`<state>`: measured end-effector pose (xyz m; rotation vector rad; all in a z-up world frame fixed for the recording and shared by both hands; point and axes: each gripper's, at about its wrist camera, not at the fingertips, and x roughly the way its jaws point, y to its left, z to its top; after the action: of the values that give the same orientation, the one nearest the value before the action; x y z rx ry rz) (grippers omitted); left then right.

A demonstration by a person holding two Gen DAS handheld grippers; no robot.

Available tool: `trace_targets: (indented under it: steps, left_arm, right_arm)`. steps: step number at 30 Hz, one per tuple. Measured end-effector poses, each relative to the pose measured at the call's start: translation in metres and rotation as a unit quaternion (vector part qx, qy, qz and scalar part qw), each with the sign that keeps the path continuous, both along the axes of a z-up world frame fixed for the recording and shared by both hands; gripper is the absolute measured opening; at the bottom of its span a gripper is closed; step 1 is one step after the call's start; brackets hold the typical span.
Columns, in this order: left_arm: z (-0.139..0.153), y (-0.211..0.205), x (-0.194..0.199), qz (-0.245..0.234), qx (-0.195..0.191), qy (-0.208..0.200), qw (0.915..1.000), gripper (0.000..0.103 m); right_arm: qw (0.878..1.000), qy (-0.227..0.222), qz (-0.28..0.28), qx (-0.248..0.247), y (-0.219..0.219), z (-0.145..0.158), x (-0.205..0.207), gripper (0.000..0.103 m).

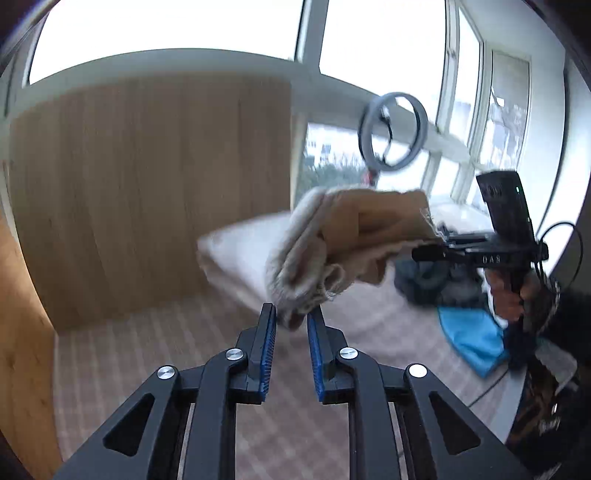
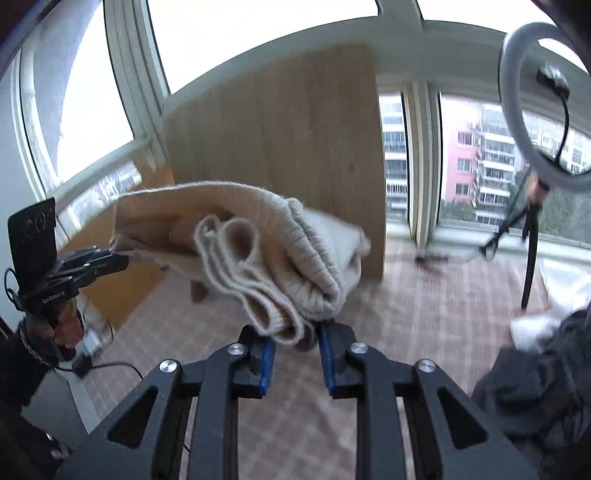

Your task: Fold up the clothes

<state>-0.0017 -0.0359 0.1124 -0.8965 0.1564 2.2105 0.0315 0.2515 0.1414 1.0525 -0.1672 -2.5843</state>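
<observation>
- Now my left gripper point(image 1: 291, 321) and right gripper point(image 2: 295, 341) each pinch the beige knit point(image 2: 266, 251).
- It hangs bunched between them, ribbed, folded in thick layers, above the checked floor point(image 1: 147, 354).

Daylight floods both views from the windows point(image 1: 177, 33), blown out to white glare from ten to two o'clock. Motion blur smears the wooden panel point(image 2: 288, 122) and checked floor point(image 2: 424, 317). Fisheye bending curves the frames, with dark vignette at every corner.
</observation>
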Motion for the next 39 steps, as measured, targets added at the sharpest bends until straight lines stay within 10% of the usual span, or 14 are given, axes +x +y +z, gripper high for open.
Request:
trace_targets:
  steps: [5, 13, 26, 29, 32, 39]
  left_arm:
    - [-0.089, -0.042, 0.044, 0.034, -0.048, -0.142, 0.9882, 0.013]
    - [-0.07, -0.005, 0.002, 0.054, -0.02, -0.081, 0.9951, 0.012]
    - [-0.138, 0.038, -0.022, 0.051, -0.038, -0.141, 0.9879, 0.012]
    - [-0.116, 0.009, -0.04, 0.102, 0.02, -0.154, 0.9825, 0.02]
    - [-0.114, -0.006, -0.079, 0.157, 0.058, -0.182, 0.9689, 0.026]
    - [-0.15, 0.011, -0.133, 0.162, 0.078, -0.25, 0.9514, 0.031]
  right_arm:
    - [0.984, -0.178, 0.007, -0.002, 0.001, -0.109, 0.068, 0.026]
    - [0.993, -0.103, -0.032, -0.045, 0.008, -0.062, 0.028, 0.026]
    - [0.977, -0.205, -0.038, -0.037, 0.009, -0.151, -0.013, 0.026]
    - [0.975, -0.19, -0.041, -0.105, 0.035, -0.131, -0.018, 0.031]
    - [0.972, -0.184, -0.064, -0.131, 0.05, -0.133, -0.048, 0.058]
    - [0.96, -0.191, -0.088, -0.184, 0.064, -0.155, -0.106, 0.058]
